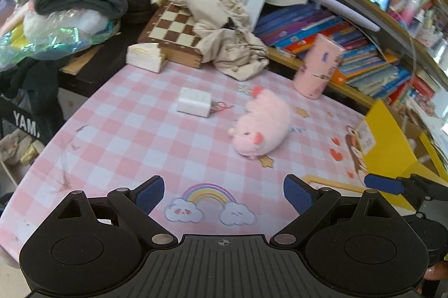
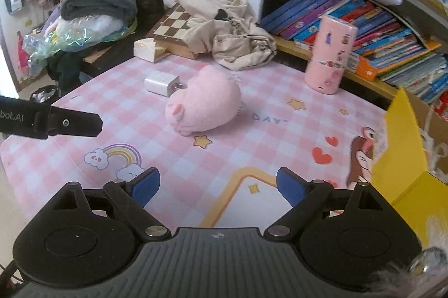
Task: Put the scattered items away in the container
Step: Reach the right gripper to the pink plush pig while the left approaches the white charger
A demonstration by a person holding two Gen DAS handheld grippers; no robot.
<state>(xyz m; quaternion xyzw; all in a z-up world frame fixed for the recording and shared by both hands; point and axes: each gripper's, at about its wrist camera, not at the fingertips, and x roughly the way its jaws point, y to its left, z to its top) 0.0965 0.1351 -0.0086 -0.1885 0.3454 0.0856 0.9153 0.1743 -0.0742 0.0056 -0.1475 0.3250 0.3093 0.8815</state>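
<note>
Both tools tilted downward over the pink checked mat [image 1: 134, 135], side by side.

Left gripper [image 1: 224, 197] spread wide, blue pads [image 1: 149, 195] apart with nothing between, only the rainbow print [image 1: 208, 194] showing in the gap. Right gripper [image 2: 218, 187] likewise spread wide and empty, poised above a yellow outline printed on the mat. One blue-tipped finger of the right tool poking into the left wrist view at 4 o'clock; one black finger of the left tool reaching into the right wrist view at 9 o'clock.

Pink plush pig [image 1: 261, 124] lying on its side near mid-mat, ahead of both tools: toward 1 o'clock from the left one, toward 12 o'clock from the right one. White charger [image 1: 194, 102] flat on the mat just beyond the pig, at 11 o'clock from the left tool, prongs toward the pig. Pink tube [image 2: 330, 54] upright at the mat's far edge, at 1 o'clock in the right wrist view, in front of the bookshelf [image 2: 378, 26]. Yellow box [image 2: 397, 158] at 3 o'clock in the right wrist view, flaps open, at the mat's edge.

Chessboard [image 1: 173, 29] and crumpled beige cloth [image 1: 224, 40] at 12 o'clock beyond the mat.
</note>
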